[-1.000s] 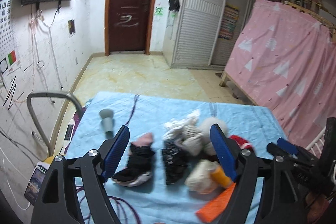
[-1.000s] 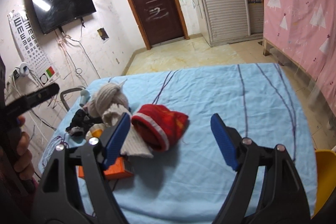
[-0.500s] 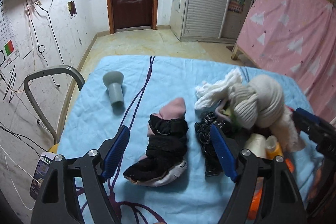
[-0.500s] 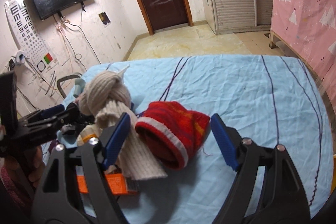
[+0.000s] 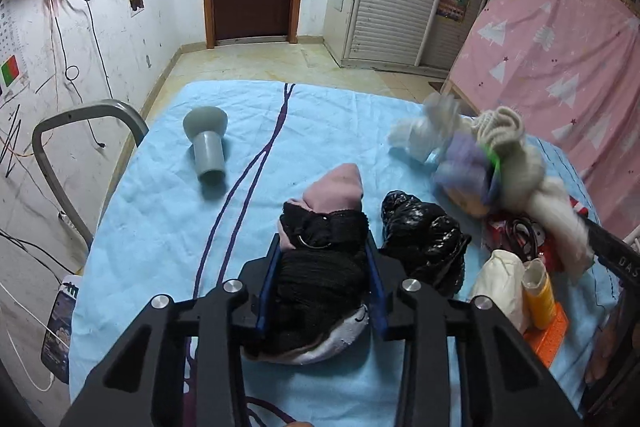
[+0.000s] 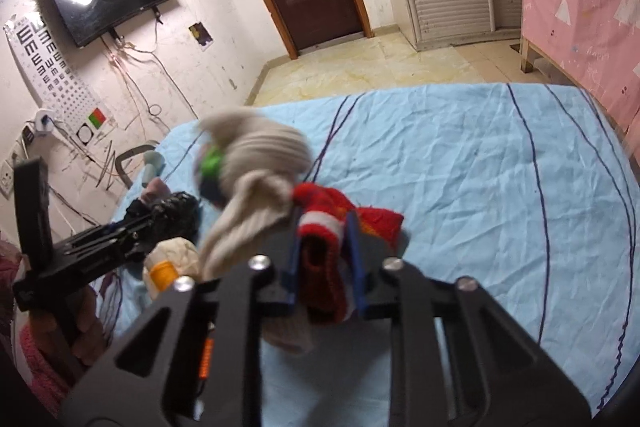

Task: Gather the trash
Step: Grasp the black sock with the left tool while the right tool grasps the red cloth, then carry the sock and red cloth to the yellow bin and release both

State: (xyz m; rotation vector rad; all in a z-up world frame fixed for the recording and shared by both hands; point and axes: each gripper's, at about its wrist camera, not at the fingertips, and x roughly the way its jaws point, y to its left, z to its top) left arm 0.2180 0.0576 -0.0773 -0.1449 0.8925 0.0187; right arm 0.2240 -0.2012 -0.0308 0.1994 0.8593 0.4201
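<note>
On the blue-sheeted bed point(image 5: 152, 211), both grippers' fingers clamp clothing, left the black garment point(image 5: 320, 267), right the red hat point(image 6: 324, 251); nothing looks collected yet.

Both grippers now clamp clothing

The left gripper point(image 5: 322, 291), wide open before, squeezes the black bundle point(image 5: 320, 279); the right gripper point(image 6: 323, 255) pinches the red knit hat point(image 6: 324, 247), lifting the cream scarf point(image 6: 256, 187).
</note>
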